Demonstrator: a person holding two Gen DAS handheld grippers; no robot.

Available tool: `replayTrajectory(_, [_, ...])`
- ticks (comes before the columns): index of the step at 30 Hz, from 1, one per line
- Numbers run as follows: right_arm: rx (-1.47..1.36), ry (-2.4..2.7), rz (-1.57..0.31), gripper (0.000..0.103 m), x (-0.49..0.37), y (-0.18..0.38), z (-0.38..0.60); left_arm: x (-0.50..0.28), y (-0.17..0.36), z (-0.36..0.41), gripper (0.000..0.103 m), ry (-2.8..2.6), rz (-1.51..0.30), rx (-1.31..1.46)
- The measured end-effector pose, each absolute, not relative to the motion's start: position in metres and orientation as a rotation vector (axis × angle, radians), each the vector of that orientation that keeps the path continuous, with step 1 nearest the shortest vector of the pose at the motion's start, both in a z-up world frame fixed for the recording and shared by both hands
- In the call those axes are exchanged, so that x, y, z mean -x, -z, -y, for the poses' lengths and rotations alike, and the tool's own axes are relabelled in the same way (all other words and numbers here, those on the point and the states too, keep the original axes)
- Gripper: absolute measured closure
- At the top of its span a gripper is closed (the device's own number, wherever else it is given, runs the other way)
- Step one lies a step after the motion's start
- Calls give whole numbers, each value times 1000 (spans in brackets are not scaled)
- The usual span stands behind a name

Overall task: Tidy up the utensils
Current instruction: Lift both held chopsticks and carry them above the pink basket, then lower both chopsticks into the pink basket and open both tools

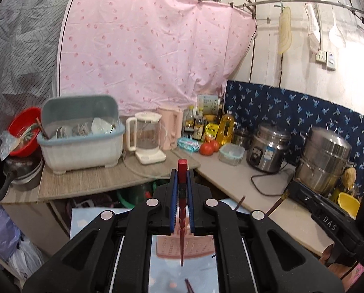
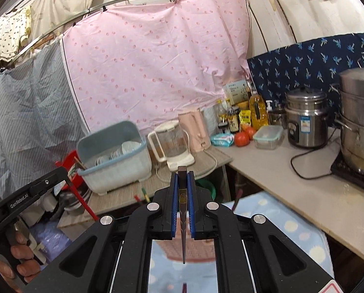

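We hold both tools up over the blue dotted cloth, with open air ahead of us up to the counter edge. Our left gripper is pinched tight on a red chopstick, its tip hanging above the pink basket below. Our right gripper is clamped on a dark chopstick, also above that basket. The counter behind is crowded: dish rack, jug, steel pots. We read "GenRobot.AI" on the left tool in the right view, "DAS" on the right one.
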State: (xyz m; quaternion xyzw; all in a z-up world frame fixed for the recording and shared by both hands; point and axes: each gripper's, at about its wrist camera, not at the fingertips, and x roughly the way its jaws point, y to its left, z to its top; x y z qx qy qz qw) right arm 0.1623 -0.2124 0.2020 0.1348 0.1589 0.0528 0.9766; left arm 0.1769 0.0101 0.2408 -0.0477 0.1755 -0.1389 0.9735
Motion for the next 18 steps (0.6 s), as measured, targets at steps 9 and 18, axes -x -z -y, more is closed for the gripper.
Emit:
replayTrajectory(9, [-287,-86,-306,96,-223,-206,209,-234,-245,4,96,298,-333,131])
replayTrajectory(18, [-294,-79,-390,96,-264,-165,206,-281,-200,18,96,315,-416,148])
